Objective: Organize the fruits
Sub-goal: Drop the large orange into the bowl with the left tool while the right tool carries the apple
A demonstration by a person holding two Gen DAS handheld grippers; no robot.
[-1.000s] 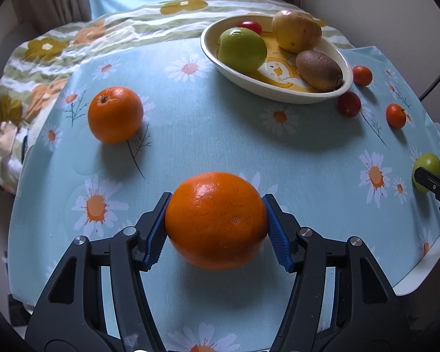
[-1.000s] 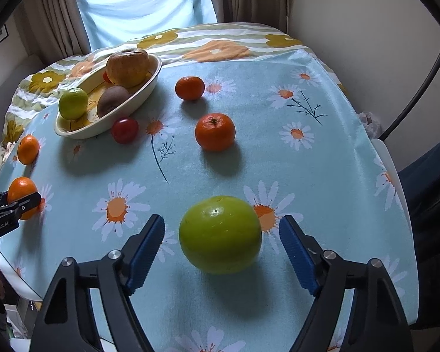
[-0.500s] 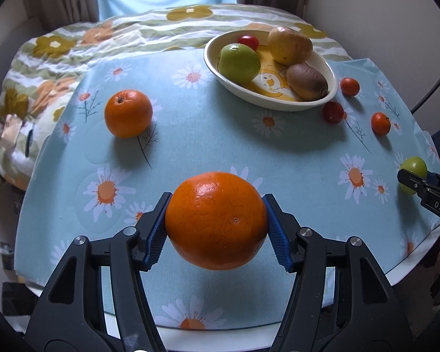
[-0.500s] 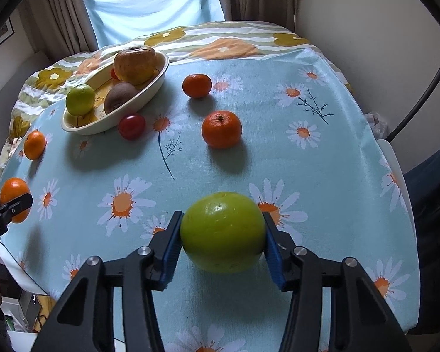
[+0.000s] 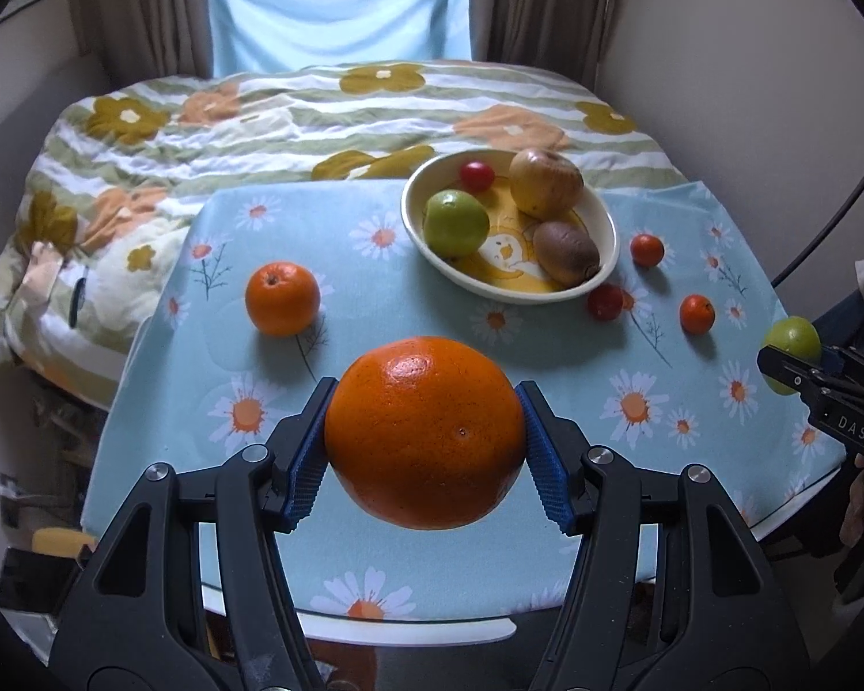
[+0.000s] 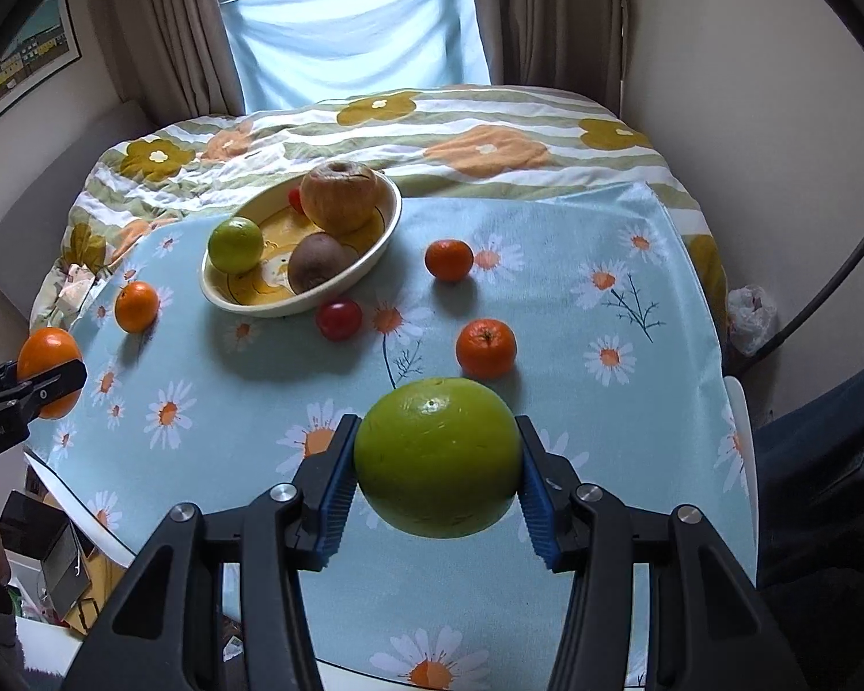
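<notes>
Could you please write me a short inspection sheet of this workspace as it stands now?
Surface: daisy tablecloth over the table, flat.
Job's things: bowl holds four fruits; five small fruits loose on the cloth.
Clutter: nothing seen on the cloth.
Grippers: left gripper shut on big orange; right gripper shut on green fruit; both lifted.
Cables: dark cable along the right wall.
Surroundings: floral quilt, curtains.

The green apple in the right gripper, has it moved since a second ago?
Yes. The green apple sat on the daisy tablecloth between open pads; now the right gripper clamps it, lifted off the cloth.
</notes>
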